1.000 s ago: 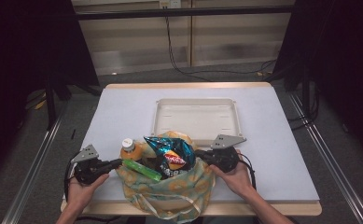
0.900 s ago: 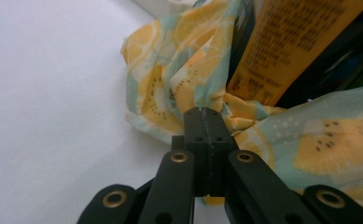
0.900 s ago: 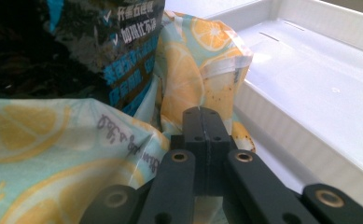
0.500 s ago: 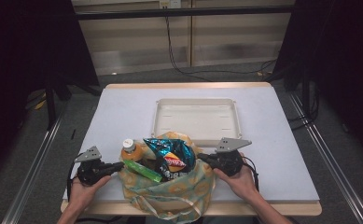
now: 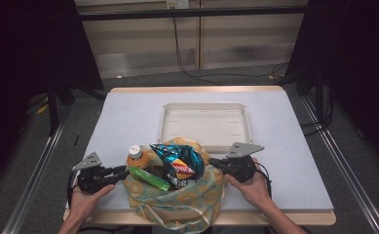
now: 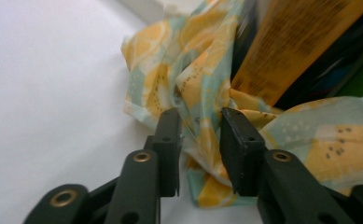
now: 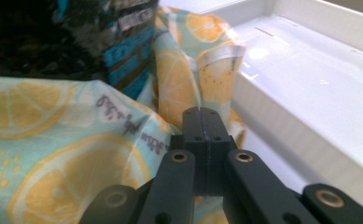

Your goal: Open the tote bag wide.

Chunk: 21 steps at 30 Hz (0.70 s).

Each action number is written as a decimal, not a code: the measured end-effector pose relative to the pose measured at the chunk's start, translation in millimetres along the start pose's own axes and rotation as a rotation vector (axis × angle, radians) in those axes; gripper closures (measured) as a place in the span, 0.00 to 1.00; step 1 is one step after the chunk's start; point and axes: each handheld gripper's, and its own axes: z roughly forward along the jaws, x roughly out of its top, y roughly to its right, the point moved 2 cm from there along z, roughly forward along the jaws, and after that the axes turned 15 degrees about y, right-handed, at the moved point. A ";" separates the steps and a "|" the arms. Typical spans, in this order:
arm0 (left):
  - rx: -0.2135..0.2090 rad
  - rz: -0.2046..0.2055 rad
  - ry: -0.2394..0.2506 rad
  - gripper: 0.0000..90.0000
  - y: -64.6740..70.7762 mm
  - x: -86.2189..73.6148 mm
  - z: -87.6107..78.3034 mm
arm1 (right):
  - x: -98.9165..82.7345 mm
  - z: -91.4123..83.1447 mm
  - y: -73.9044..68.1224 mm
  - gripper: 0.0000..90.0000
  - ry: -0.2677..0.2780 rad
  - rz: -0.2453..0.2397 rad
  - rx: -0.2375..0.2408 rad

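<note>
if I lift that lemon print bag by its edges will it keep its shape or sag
The lemon-print bag is thin creased fabric, so it would probably sag rather than hold its shape. With the orange bottle, chip bag and green packet poking out on top, it may feel top-heavy, and they could spill if it tips.

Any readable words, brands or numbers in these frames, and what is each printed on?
Lemon-print bag: a small line of dark print, upside down in the right gripper view, too blurred to read.
Chip bag: red logo, too small to read.
Orange label seen past the bag's cloth in the left gripper view: dark print, blurred, unreadable.
Bottle: no legible label.
</note>
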 end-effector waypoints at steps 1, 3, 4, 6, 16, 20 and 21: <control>0.000 0.005 0.021 0.75 2.3 2.9 -2.3 | 0.0 0.0 0.0 1.00 0.000 0.000 0.000; -0.001 0.013 0.054 0.69 6.4 9.1 -7.6 | 0.3 -3.3 3.1 1.00 -0.010 -0.014 -0.025; -0.006 0.018 0.076 0.68 8.6 11.6 -9.8 | -0.6 -4.1 4.7 1.00 -0.017 -0.015 -0.033; -0.008 0.025 0.095 0.67 11.9 15.2 -12.7 | -5.7 -3.9 7.6 1.00 -0.054 -0.032 -0.064; -0.034 0.016 0.034 0.70 11.5 7.4 1.1 | -21.8 4.8 12.9 1.00 -0.103 -0.008 -0.074; -0.038 0.010 0.026 0.69 11.0 5.9 5.5 | -31.5 9.8 13.7 1.00 -0.131 0.023 -0.068; -0.036 0.009 0.023 0.69 11.0 5.5 6.1 | -31.5 9.8 13.7 1.00 -0.131 0.023 -0.068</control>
